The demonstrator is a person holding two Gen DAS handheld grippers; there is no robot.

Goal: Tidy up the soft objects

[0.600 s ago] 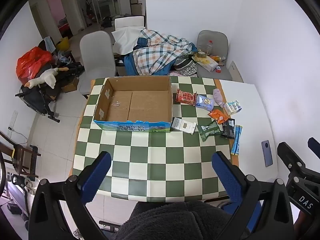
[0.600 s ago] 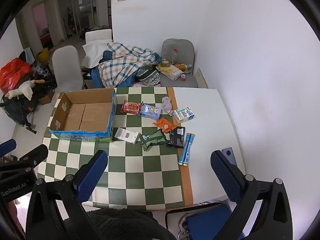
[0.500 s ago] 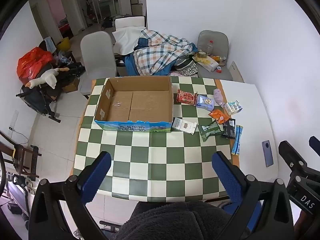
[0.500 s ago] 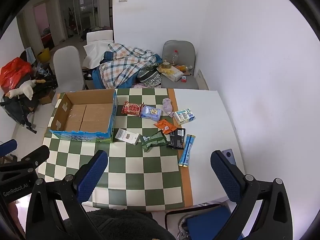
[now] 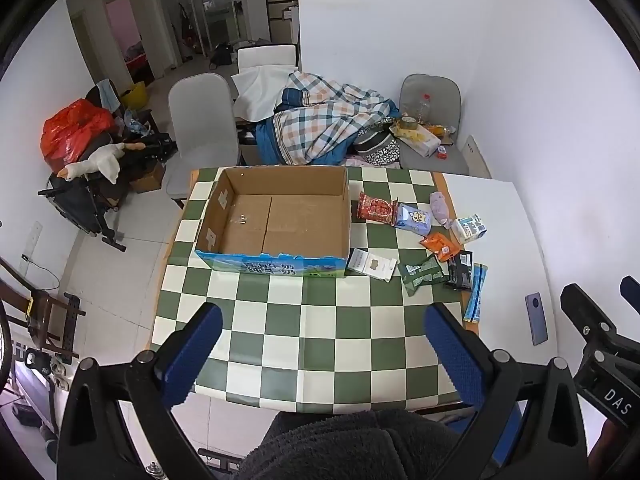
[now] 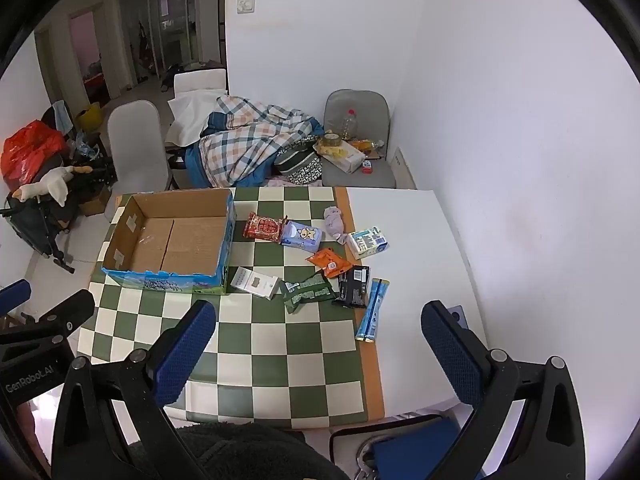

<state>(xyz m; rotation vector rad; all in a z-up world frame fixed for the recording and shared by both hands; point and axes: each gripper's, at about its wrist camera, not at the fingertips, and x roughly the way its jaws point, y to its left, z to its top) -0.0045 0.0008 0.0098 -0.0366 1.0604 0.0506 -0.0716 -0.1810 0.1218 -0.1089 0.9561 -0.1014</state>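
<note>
An empty open cardboard box (image 5: 280,220) (image 6: 176,240) stands on the checkered table (image 5: 320,320). To its right lie soft packets: a red snack pack (image 5: 375,209) (image 6: 264,227), a blue tissue pack (image 5: 414,218) (image 6: 302,236), a purple sock (image 5: 440,208) (image 6: 334,220), an orange pack (image 5: 440,245) (image 6: 330,263), a green pack (image 5: 422,272) (image 6: 306,292), a black pack (image 5: 460,270) (image 6: 352,280), a white pack (image 5: 372,264) (image 6: 254,282) and a blue stick pack (image 5: 476,292) (image 6: 372,308). My left gripper (image 5: 320,348) and right gripper (image 6: 320,348) are open and empty, high above the table's near edge.
A small milk carton (image 5: 469,229) (image 6: 367,242) lies by the sock. A phone (image 5: 536,318) lies on the white table part at right. Chairs with a plaid blanket (image 5: 320,124) stand behind the table. A white wall runs along the right.
Both views have shifted slightly; the table sits a little farther away and lower in frame. Nothing on the table has moved. Both grippers stay open.
</note>
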